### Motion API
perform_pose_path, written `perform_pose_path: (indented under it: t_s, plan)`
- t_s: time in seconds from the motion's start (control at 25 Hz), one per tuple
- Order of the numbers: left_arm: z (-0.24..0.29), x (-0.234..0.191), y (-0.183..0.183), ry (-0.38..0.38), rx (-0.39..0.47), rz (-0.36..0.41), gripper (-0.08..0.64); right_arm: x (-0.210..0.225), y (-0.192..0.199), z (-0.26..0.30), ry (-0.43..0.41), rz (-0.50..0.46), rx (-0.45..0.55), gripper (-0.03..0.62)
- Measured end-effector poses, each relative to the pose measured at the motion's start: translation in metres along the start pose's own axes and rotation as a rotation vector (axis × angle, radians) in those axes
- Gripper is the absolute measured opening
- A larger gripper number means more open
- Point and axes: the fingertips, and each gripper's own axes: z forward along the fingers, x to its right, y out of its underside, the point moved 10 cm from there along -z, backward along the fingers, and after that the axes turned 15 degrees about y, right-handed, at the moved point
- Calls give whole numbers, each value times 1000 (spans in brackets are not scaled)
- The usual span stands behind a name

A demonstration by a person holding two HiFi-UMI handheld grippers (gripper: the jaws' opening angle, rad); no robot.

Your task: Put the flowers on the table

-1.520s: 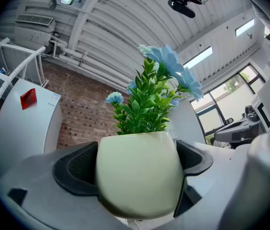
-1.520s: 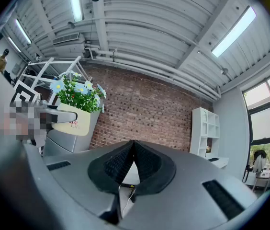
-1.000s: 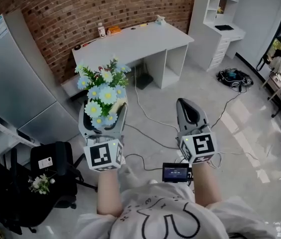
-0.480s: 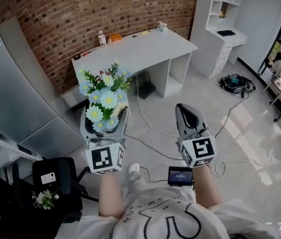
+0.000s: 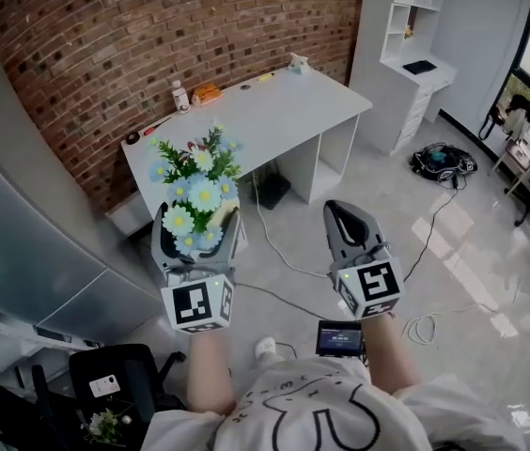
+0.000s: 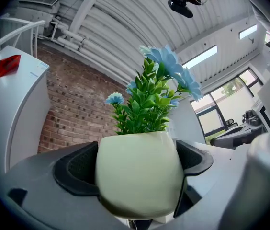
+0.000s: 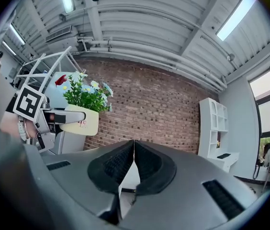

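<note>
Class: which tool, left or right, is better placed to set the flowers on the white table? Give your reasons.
Left. The left tool is already shut on the flower pot, held upright with the white table ahead. The right tool is shut and empty.

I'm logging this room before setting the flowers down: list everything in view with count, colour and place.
pot: one, cream, in the left gripper
flowers: one bunch, blue and white, green leaves, in the pot
table: one, white, against the brick wall
bottle: one, white, on the table
shelf unit: one, white, right of the table
chair: one, black, lower left
cables: several, black and white, on the floor
left gripper: one, grey, shut on the pot
right gripper: one, grey, shut, empty
</note>
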Motion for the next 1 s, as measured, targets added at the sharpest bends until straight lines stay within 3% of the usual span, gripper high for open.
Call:
perform_pose_path:
  t_s: [0.4,0.56,1.0]
  plan:
    - [49,-86,31,70,-1,-14,505,-45,2,87,39,-4,-33,18]
    - [57,-115,39,66,8,-24,505,-57,3,109,41,-10,-36,18]
    - [70,-148,62,57,3,-44,506,-70,12,152,44,-4,-49,18]
